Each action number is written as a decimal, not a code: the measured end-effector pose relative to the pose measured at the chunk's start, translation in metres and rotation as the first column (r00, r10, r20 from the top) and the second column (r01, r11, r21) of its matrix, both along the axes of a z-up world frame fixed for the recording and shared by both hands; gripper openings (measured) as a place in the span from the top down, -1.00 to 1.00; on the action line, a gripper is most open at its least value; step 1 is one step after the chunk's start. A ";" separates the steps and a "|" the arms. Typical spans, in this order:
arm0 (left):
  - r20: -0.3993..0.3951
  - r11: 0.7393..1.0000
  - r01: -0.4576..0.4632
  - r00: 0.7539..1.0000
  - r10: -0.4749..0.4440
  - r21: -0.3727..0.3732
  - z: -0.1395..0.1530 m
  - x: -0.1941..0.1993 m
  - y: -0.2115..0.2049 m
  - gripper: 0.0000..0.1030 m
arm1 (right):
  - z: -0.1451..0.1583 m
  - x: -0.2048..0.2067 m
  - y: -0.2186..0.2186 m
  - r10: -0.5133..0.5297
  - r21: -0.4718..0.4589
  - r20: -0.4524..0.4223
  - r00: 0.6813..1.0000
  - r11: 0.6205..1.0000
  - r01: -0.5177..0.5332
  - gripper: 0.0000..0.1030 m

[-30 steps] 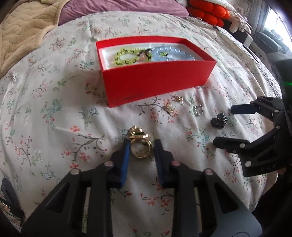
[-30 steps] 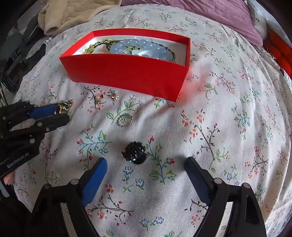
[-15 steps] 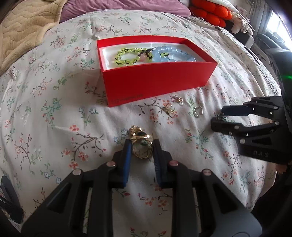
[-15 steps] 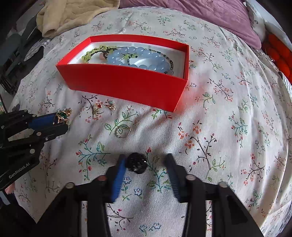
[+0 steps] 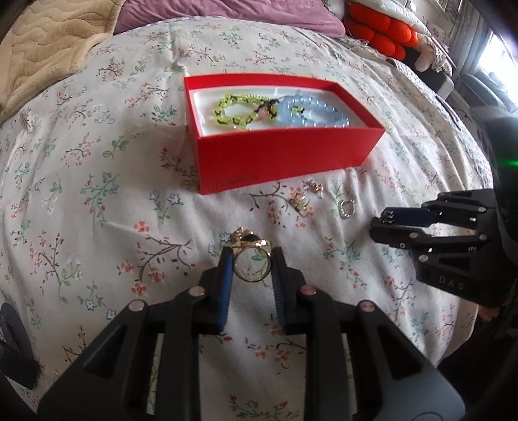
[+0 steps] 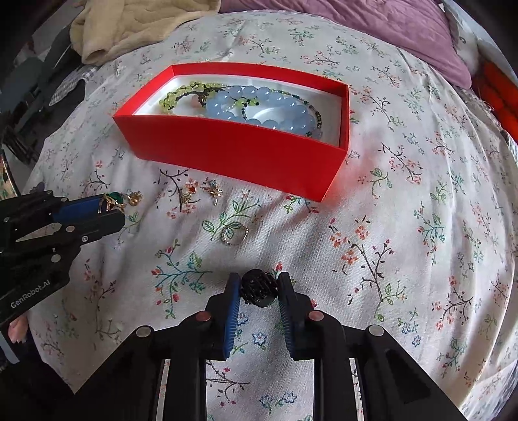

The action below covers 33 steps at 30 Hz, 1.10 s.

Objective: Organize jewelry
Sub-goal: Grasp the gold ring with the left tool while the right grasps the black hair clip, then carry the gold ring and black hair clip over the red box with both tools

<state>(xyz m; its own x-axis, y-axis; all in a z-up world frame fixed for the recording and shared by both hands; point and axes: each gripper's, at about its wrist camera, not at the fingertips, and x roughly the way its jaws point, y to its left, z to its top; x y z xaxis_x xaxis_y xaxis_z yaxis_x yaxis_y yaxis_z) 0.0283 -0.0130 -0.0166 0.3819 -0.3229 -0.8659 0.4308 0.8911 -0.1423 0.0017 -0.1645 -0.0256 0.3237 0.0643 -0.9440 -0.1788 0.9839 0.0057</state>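
A red box (image 5: 288,162) (image 6: 233,158) on the floral bedspread holds a green bead bracelet (image 5: 242,110) and a blue bead bracelet (image 6: 259,107). My left gripper (image 5: 252,259) is shut on a gold ring with a green stone (image 5: 251,264), just above the bedspread in front of the box; the ring also shows in the right wrist view (image 6: 113,199). My right gripper (image 6: 259,285) is shut on a small black hair claw (image 6: 259,288). Two small gold earrings (image 6: 200,189) and a silver ring (image 6: 234,234) lie loose before the box.
A beige blanket (image 5: 42,48) lies at the far left, a purple pillow (image 5: 226,13) behind the box, an orange cushion (image 5: 382,32) at the far right. The bedspread (image 6: 421,226) drops off at the right edge.
My right gripper moved forward and closed on the black hair claw. My left gripper closed on the gold ring and lifted it slightly.
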 end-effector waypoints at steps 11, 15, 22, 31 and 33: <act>-0.044 0.996 -0.066 0.997 0.063 -0.055 0.016 0.008 0.010 0.52 | 0.026 0.007 -0.008 -0.049 0.074 0.023 0.999 0.996 0.048 0.55; -0.042 0.994 -0.082 0.996 0.079 -0.077 0.026 0.011 0.009 0.52 | 0.038 0.011 -0.011 -0.074 0.112 0.037 0.997 0.991 0.070 0.55; -0.033 0.986 -0.097 0.995 0.094 -0.132 0.045 0.021 0.007 0.52 | 0.058 0.020 -0.016 -0.115 0.174 0.061 0.992 0.979 0.102 0.54; -0.031 0.977 -0.105 0.994 0.101 -0.187 0.065 0.037 0.003 0.52 | 0.074 0.036 -0.023 -0.156 0.232 0.080 0.985 0.963 0.133 0.54; -0.031 0.975 -0.105 0.994 0.101 -0.197 0.068 0.042 0.002 0.52 | 0.074 0.040 -0.027 -0.172 0.247 0.072 0.982 0.957 0.149 0.54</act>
<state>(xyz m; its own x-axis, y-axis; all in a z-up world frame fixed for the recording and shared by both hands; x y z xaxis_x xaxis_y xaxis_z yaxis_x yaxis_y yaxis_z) 0.0705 -0.0114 0.0514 0.4051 -0.4482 -0.7969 0.3333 0.8840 -0.3278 0.0419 -0.1917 0.0484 0.4331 0.2250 -0.8728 -0.0293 0.9713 0.2359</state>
